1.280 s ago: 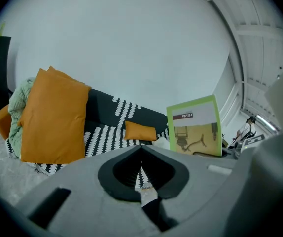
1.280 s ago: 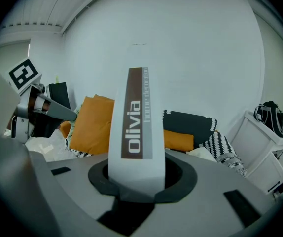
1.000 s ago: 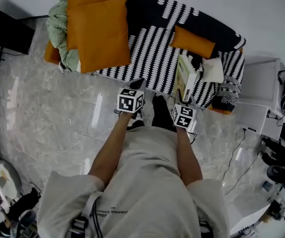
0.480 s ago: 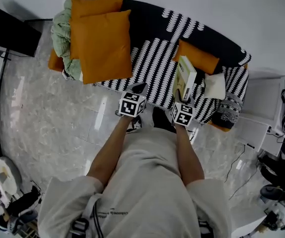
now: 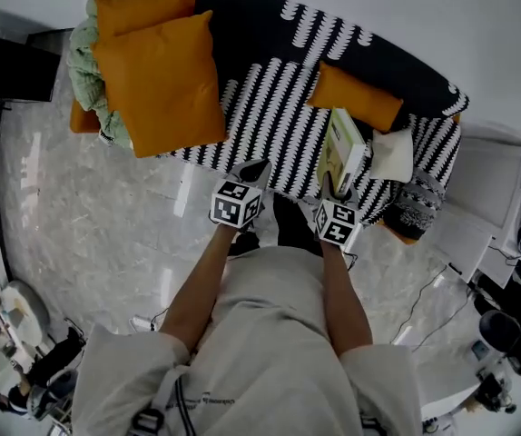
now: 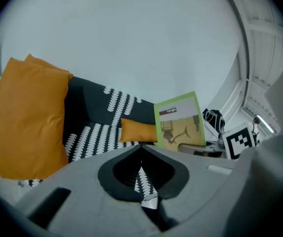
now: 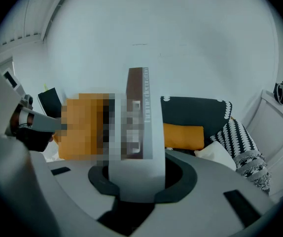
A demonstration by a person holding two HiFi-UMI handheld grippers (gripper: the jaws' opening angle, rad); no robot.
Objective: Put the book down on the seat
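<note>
Book (image 5: pixel 343 149) upright, clamped in right gripper (image 5: pixel 333 187) jaws, near striped seat (image 5: pixel 270 107)

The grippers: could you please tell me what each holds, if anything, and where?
The right gripper clamps the book by its bottom edge; the left gripper holds nothing.

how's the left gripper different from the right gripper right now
The left gripper is empty, its fingers closed together; the right gripper has its fingers clamped on the book, which stands upright. The left gripper sits nearer the big orange cushions; the right gripper is nearer the small orange cushion. Shared: both point at the striped sofa seat, and each carries a marker cube.
</note>
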